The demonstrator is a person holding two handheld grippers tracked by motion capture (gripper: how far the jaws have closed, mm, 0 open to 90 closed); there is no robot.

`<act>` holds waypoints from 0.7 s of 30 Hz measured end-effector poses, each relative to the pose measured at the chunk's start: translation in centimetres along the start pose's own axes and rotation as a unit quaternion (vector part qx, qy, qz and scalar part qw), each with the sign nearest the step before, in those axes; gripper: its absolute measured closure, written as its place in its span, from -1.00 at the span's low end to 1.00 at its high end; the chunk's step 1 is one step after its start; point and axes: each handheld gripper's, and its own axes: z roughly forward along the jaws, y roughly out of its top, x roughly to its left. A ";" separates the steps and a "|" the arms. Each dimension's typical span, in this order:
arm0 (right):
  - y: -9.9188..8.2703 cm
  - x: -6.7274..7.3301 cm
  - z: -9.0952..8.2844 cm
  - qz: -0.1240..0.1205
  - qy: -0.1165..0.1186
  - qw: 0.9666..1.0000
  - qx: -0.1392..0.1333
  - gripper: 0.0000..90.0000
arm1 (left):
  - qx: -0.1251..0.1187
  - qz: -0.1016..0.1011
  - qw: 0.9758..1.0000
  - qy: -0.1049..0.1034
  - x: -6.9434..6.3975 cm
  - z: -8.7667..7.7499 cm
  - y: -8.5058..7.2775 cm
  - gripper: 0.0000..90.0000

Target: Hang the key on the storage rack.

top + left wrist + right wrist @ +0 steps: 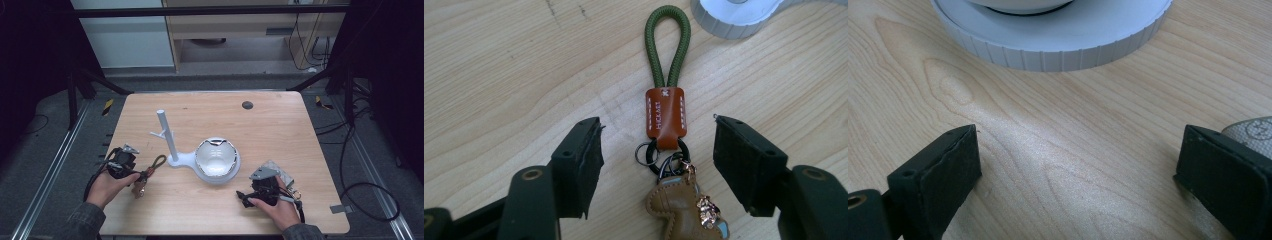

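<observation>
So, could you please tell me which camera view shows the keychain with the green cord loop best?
The left gripper view: the keychain lies close up on the table between the open jaws, untouched, showing its cord loop, brown leather tab, rings and charm. The high view shows it small, beside the left gripper.

Only legible txt: small stamped wording, looks like "HICKMET" but too tiny to confirm, running lengthwise on brown leather tab [666,118] of the keychain [669,125].
</observation>
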 end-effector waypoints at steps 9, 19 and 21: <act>0.0 0.0 0.0 0.001 0.000 1.000 0.000 -0.91 | 0.014 0.014 1.000 -0.014 -0.3 1.6 1.2 0.01; 0.0 0.0 0.0 -0.001 -0.001 1.000 -0.001 -0.91 | 0.021 0.006 1.000 -0.016 -0.1 2.9 0.9 0.10; 0.0 0.0 0.0 -0.001 -0.002 1.000 0.000 -0.91 | 0.026 0.009 0.999 -0.018 -0.2 2.9 0.9 0.12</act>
